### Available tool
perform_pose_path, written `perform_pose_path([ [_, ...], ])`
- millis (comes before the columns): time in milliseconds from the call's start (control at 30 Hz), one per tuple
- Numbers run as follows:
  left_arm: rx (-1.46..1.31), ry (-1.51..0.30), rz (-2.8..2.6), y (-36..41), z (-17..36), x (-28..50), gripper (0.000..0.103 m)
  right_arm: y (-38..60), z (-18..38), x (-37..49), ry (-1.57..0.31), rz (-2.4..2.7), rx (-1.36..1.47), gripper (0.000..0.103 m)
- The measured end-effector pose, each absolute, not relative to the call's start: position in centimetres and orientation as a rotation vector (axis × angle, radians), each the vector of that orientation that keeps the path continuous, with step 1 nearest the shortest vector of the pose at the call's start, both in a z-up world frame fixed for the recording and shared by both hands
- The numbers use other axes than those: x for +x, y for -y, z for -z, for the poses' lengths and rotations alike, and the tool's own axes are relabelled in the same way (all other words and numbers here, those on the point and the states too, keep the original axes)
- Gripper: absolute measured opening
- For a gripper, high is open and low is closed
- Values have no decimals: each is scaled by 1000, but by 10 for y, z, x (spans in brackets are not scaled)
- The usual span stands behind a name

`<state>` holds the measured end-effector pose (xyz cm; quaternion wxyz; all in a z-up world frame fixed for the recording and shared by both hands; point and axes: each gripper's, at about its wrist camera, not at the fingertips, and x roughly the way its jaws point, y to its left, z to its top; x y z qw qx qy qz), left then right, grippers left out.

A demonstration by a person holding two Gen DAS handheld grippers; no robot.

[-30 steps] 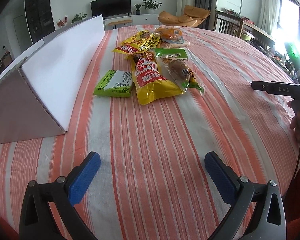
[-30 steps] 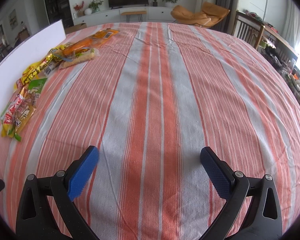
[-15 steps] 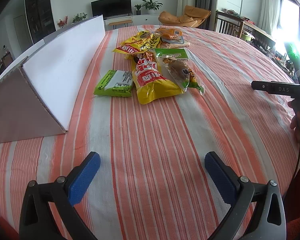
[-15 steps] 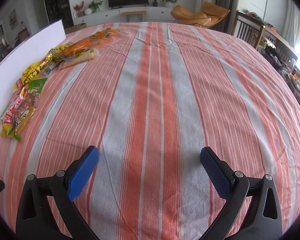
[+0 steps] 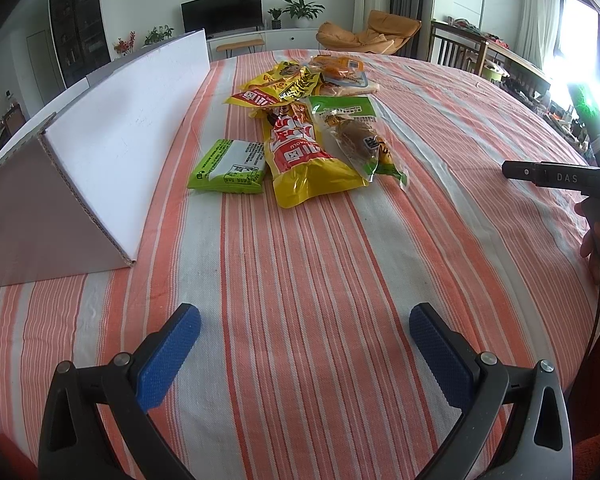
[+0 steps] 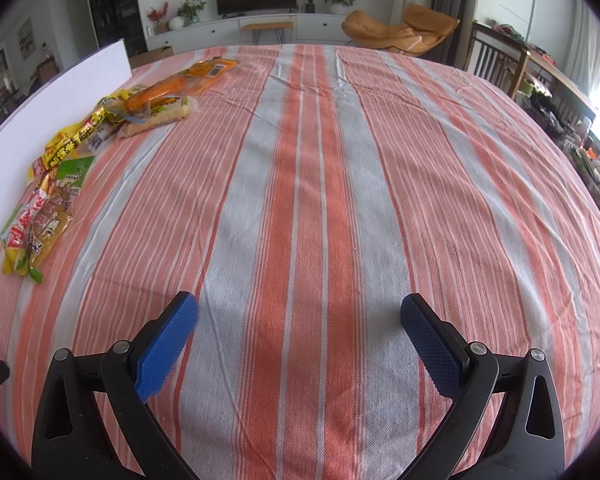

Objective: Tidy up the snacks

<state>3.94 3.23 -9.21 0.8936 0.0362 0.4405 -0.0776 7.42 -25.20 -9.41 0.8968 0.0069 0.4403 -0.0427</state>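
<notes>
I hold the left gripper (image 5: 304,340) and right gripper (image 6: 298,328) released over bare striped counter (image 6: 320,200); the colourful plastic snack packets (image 5: 304,136) lie ahead beside the white cardboard box (image 5: 112,140).

Matt woven tablecloth (image 5: 300,264), glossy plastic snack packets (image 5: 300,152), corrugated cardboard box (image 5: 60,208), textured claw pads (image 5: 168,356).

ahead of my left gripper (image 5: 304,344) the striped cloth (image 5: 300,248) lies bare up to the snack pile (image 5: 300,132); a cardboard box (image 5: 100,152) walls the left side. my right gripper (image 6: 298,340) faces open cloth, snacks far left.
</notes>
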Motion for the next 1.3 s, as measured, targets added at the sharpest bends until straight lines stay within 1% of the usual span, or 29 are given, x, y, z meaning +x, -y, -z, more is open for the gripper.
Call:
perform_pose_path([
  [800, 84, -919, 177, -32, 93, 40, 103, 252, 94, 75, -912, 92, 17, 103],
  [900, 87, -912, 184, -33, 93, 39, 103, 251, 94, 80, -967, 102, 33, 102],
  [933, 87, -910, 184, -33, 93, 39, 103, 245, 91, 86, -1011, 86, 64, 101],
  [967, 87, -910, 184, -33, 93, 39, 103, 238, 86, 88, -1016, 33, 112, 101],
  [1033, 87, -909, 185, -32, 93, 39, 103, 211, 68, 94, -980, -99, 199, 100],
  [1133, 88, -905, 187, -32, 93, 39, 103, 154, 53, 115, -999, -254, 140, 99],
  [1167, 88, -903, 187, -32, 93, 38, 103, 134, 52, 123, -1015, -291, 103, 95],
  [1233, 89, -902, 188, -32, 93, 38, 103, 100, 59, 139, -1068, -342, 31, 46],
  [1267, 89, -902, 189, -32, 93, 38, 103, 89, 65, 147, -1101, -350, 14, 43],
  [1300, 89, -902, 188, -32, 93, 38, 103, 81, 72, 155, -1135, -347, 6, 49],
])
